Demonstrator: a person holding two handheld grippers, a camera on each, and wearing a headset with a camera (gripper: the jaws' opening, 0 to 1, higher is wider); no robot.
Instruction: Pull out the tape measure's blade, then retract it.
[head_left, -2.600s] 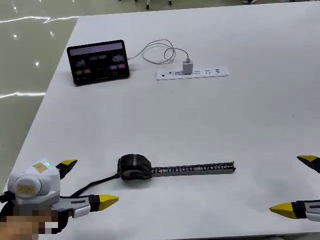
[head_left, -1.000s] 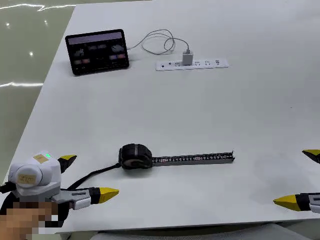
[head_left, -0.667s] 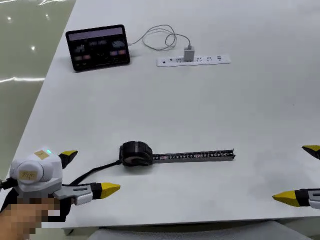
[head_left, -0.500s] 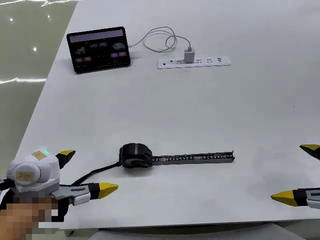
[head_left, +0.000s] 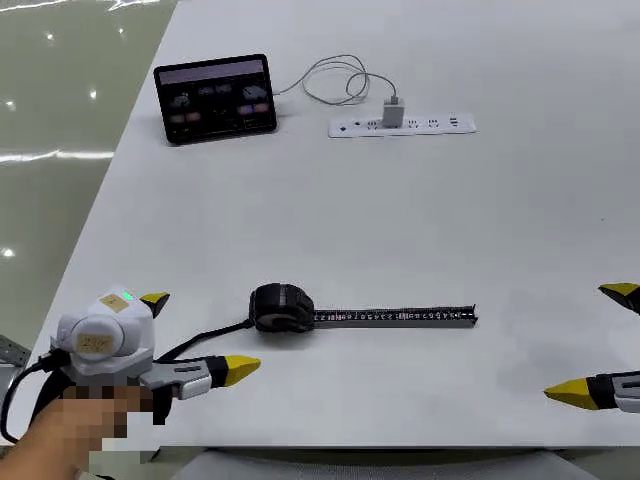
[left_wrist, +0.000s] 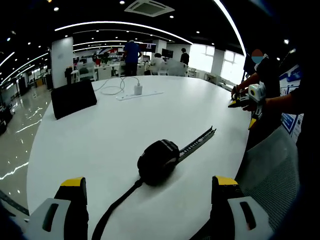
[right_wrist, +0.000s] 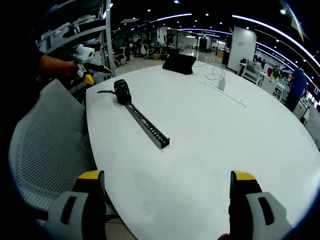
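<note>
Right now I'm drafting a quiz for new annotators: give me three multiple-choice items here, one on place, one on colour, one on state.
1. In the head view, the tablet stands: A) left of the power strip B) right of it C) on it
2. The left gripper and right gripper have jaw tips coloured: A) red B) yellow C) blue
3. The tape measure's blade is: A) fully retracted B) clamped in a gripper C) pulled out, flat on the table
Key: 1 A, the strip lies to its right; 2 B, yellow in every view; 3 C, it lies extended, untouched.
</note>
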